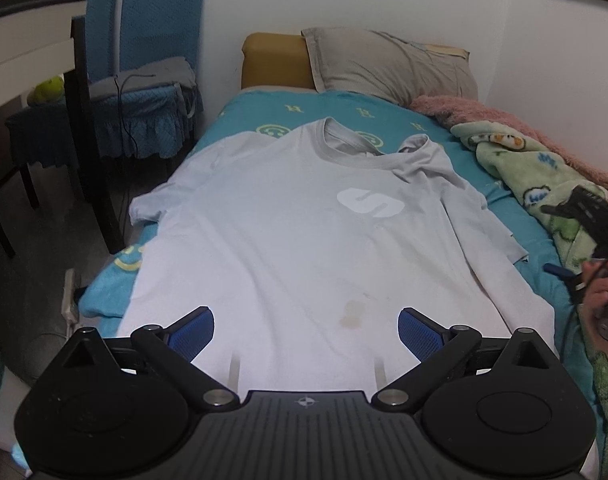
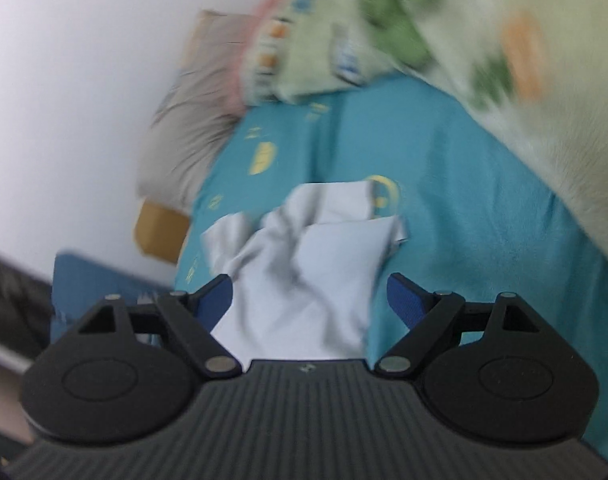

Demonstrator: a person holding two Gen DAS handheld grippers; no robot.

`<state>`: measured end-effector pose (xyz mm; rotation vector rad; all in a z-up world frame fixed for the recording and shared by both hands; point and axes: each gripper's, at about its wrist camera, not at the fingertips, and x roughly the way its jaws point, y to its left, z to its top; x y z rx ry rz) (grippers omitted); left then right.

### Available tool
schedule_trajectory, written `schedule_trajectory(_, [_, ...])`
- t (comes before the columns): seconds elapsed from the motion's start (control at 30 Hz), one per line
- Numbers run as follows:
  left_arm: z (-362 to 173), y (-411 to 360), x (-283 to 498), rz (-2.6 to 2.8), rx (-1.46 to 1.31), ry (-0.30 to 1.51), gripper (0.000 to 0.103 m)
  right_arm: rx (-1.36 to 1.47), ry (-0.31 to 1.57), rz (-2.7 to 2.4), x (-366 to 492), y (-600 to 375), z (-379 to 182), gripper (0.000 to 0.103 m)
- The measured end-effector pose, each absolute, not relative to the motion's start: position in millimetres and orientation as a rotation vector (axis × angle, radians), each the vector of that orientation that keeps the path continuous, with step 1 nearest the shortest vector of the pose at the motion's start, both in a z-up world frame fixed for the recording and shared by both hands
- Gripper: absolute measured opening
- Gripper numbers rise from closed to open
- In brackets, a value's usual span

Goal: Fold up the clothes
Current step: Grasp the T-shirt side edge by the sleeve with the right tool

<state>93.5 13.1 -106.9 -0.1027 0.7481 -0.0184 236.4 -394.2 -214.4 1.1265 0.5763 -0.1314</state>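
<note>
While your left gripper [image 1: 306, 334] hangs released over the bottom hem, one T-shirt [image 1: 296, 240] lies face up on the bed [image 1: 444, 136], collar toward the single grey pillow [image 1: 388, 64]. Nothing sits between the left gripper's two blue pads [image 1: 194, 334]; a small brownish stain [image 1: 352, 314] shows on the cloth just ahead of them. On the chair side of the shirt, its sleeve and edge spill over the bed's border. On the blanket side, the sleeve is folded in and crumpled near the collar, and a strip of bare teal sheet separates the shirt from one green patterned blanket [image 1: 544, 184]. Two blue-covered chairs [image 1: 160, 40] stand beyond the bed's far corner on the chair side, well apart from the shirt.

Your right gripper [image 2: 310, 300] is also spread wide and unclenched, its view blurred, with the crumpled sleeve [image 2: 304, 256] lying between its fingers but not pinched. Your hand [image 1: 604, 292] shows over the blanket side.
</note>
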Motion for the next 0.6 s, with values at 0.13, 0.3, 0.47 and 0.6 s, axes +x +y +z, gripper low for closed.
schedule_trajectory(0.13, [-121,12,113,-0.022,-0.113,0.784,0.100,1.081,0.602,-0.170,277,-403,-244,0.081])
schedule_trajectory(0.3, [-141,12,135,-0.025,-0.125,0.837,0.100,1.008,0.583,-0.174,316,-413,-261,0.077])
schedule_trajectory(0.47, [-152,9,152,-0.040,-0.160,0.875,0.100,0.809,0.611,-0.114,354,-417,-255,0.064])
schedule_trajectory(0.6, [-155,2,159,-0.064,-0.172,0.890,0.100,0.617,0.698,-0.044,382,-405,-253,0.036])
